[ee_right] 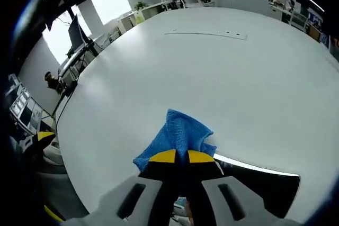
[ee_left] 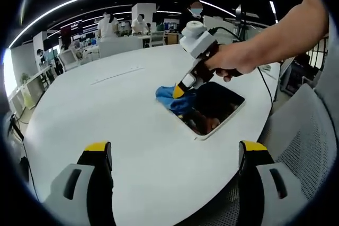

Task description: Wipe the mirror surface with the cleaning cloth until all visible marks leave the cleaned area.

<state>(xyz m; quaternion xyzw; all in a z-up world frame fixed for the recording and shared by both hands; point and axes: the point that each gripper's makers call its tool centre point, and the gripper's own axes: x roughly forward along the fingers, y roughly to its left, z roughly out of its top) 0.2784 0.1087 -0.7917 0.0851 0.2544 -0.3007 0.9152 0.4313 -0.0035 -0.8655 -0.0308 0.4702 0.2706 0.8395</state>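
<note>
Left gripper view looks across a large white round surface (ee_left: 106,109). The left gripper (ee_left: 175,157) sits at the bottom of this view with its two yellow-tipped jaws spread wide apart and nothing between them, hovering above the surface near its close edge. Farther on, toward the right side, a mirror (ee_left: 220,104) with a white frame lies flat on the surface, its glass dark with reflections. The right gripper (ee_left: 179,91), held by a person's hand (ee_left: 233,59), reaches down from the upper right and presses a blue cloth (ee_left: 172,99) onto the mirror's left corner; the cloth lies partly on the glass and partly on the surface beside it. A grey mesh chair (ee_left: 307,146) stands at the right edge. People sit at desks in the office behind.

Right gripper view looks down along the right gripper (ee_right: 181,156), whose jaws are clenched together on the near edge of the blue cloth (ee_right: 177,136). The cloth spreads forward from the tips over the white surface (ee_right: 212,72) and touches the mirror's (ee_right: 265,181) white-edged corner at the lower right. The left gripper (ee_right: 45,136) peeks in at the far left edge.
</note>
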